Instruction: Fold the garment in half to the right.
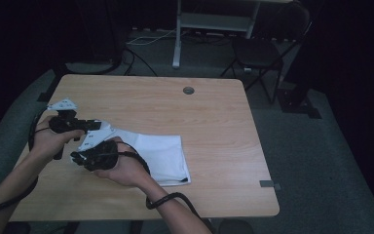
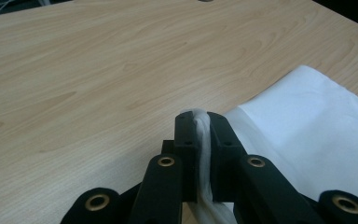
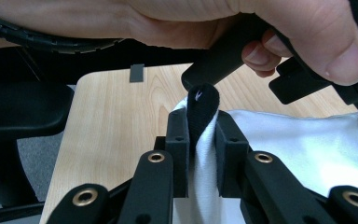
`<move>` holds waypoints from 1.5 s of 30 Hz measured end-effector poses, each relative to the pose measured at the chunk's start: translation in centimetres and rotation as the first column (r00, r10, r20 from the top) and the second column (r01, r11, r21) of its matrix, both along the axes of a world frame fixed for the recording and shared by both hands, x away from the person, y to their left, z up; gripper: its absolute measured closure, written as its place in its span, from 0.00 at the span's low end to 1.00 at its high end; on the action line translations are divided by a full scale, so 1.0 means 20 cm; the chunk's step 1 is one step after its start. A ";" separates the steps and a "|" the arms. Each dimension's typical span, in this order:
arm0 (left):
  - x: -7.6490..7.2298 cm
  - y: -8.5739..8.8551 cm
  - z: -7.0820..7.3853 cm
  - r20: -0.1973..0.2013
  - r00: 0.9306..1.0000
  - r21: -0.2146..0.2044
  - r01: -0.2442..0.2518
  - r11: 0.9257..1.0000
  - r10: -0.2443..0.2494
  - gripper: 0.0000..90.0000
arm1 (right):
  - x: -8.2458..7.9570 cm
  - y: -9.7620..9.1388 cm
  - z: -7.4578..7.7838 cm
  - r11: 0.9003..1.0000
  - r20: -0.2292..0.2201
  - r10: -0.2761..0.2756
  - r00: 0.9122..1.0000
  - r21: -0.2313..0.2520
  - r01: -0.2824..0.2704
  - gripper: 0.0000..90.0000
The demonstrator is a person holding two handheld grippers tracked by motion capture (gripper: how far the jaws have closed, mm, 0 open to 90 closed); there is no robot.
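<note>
White cloth (image 1: 158, 156) is lying on the near left part of the wooden table (image 1: 214, 122), folded flat, with its left end lifted off the surface by both grippers. Most of that lifted end is being screened in the high view by the two hands and the black gripper bodies, so the exact corners being held cannot be made out there.

Left gripper (image 2: 199, 122) is pinching a bunched edge of the cloth (image 2: 307, 121); in the left gripper view the jaws are pressing together on a thin white ridge of fabric that is poking out just past the tips. The lower run of that fabric is being cut off by the bottom edge of the frame.

Right gripper (image 3: 202, 122) is likewise clamping the cloth (image 3: 307, 144); in the right gripper view a dark fold or trim is standing up between the jaws, with white fabric hanging below it. Whether that dark part is a hem or a shadowed fold cannot be told. The person's left hand (image 3: 242, 23) is crowding the top of that view, close above the jaw tips, and is hiding the far table.

In the high view the left gripper (image 1: 90, 125) and right gripper (image 1: 80, 157) are sitting near each other. The room beyond the table is dim, and a chair (image 1: 263, 48) is barely readable.

No containers are standing on the table.
</note>
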State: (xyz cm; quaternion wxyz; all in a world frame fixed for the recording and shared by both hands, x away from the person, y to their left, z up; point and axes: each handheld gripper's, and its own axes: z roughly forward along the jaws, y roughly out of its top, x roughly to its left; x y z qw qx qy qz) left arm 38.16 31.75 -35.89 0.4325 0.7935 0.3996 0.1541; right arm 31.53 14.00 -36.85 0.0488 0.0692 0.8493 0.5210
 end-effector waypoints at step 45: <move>0.02 -0.05 0.17 0.048 0.999 0.011 0.001 1.000 -0.002 0.93 | 0.01 -0.07 0.17 0.996 0.033 -0.025 0.999 0.085 0.022 0.87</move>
